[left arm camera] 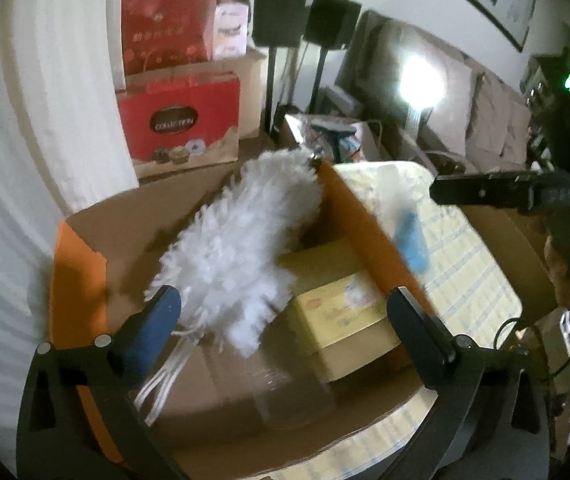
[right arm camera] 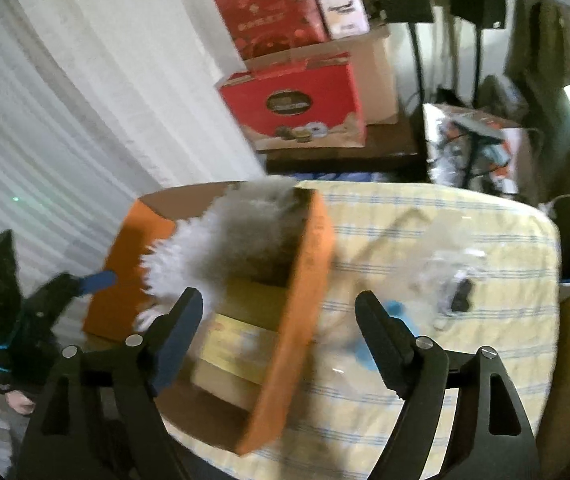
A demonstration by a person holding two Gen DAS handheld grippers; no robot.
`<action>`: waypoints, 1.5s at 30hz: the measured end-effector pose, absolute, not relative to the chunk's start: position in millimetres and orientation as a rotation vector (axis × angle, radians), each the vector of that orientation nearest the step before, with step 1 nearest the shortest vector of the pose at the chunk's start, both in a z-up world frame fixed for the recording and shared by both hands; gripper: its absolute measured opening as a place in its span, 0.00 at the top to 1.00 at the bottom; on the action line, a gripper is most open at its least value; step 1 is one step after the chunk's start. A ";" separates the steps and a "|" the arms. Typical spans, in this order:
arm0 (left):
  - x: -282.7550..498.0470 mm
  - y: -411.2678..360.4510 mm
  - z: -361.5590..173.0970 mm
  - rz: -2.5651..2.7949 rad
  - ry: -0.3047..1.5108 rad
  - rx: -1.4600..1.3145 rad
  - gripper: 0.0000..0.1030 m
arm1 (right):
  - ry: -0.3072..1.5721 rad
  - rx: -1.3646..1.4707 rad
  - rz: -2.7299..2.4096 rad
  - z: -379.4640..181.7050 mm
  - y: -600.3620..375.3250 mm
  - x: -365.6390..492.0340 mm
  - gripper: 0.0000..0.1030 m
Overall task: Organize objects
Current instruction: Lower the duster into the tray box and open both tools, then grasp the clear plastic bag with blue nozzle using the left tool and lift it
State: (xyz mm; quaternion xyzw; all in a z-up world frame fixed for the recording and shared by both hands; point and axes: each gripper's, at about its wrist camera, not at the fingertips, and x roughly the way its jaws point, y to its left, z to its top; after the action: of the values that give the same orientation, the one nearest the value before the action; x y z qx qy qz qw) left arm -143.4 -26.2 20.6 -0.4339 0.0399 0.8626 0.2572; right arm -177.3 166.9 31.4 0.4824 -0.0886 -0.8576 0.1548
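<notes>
Left tongs [left arm camera: 285, 304]: stood spread wide above the open box, nothing between the fingers; one finger wore a blue pad [left arm camera: 153, 328].
Right tongs [right arm camera: 279, 312]: also open and empty, straddling the near orange wall of the box from above.
Box [left arm camera: 365, 216]: cardboard with orange outer walls, open at the top, resting on the desk.
Duster [left arm camera: 237, 240]: white and fluffy, lying slantwise inside the box, its head reaching up to the far corner, its white looped handle [left arm camera: 165, 372] pointing toward the left tongs.
Yellow carton [left arm camera: 341, 316]: inside the box, just beside the duster, low against the right wall.
Desk [right arm camera: 485, 240]: covered with a pale yellow cloth with blue stripes.
Blue item [left arm camera: 409, 240]: on the cloth just outside the box wall; too blurred to name.
Clear wrapping [right arm camera: 453, 276]: crumpled on the cloth, well apart from the box, with a small dark piece in it.
Background: red gift boxes [right arm camera: 297, 100] stacked by a white curtain [right arm camera: 65, 100].
Sharpness: both views were smeared by motion.
</notes>
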 end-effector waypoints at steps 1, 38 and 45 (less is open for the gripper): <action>-142.8 -23.0 22.8 2.341 0.097 -1.169 0.00 | -0.241 1.384 -2.474 31.4 172.5 -175.1 0.21; -175.8 156.4 -16.5 2.133 0.228 -1.314 0.00 | -0.379 1.470 -2.675 -3.3 328.3 -117.3 0.19; -183.2 170.0 -29.5 2.113 0.316 -1.355 0.01 | -0.387 1.474 -2.667 -11.0 334.0 -119.4 0.19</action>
State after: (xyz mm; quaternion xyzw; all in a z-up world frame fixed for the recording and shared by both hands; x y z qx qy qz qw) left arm -183.2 170.0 -29.5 -0.5107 0.1190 0.7964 0.3013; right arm -119.4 334.0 -11.0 0.4795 -0.1260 -0.8678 0.0348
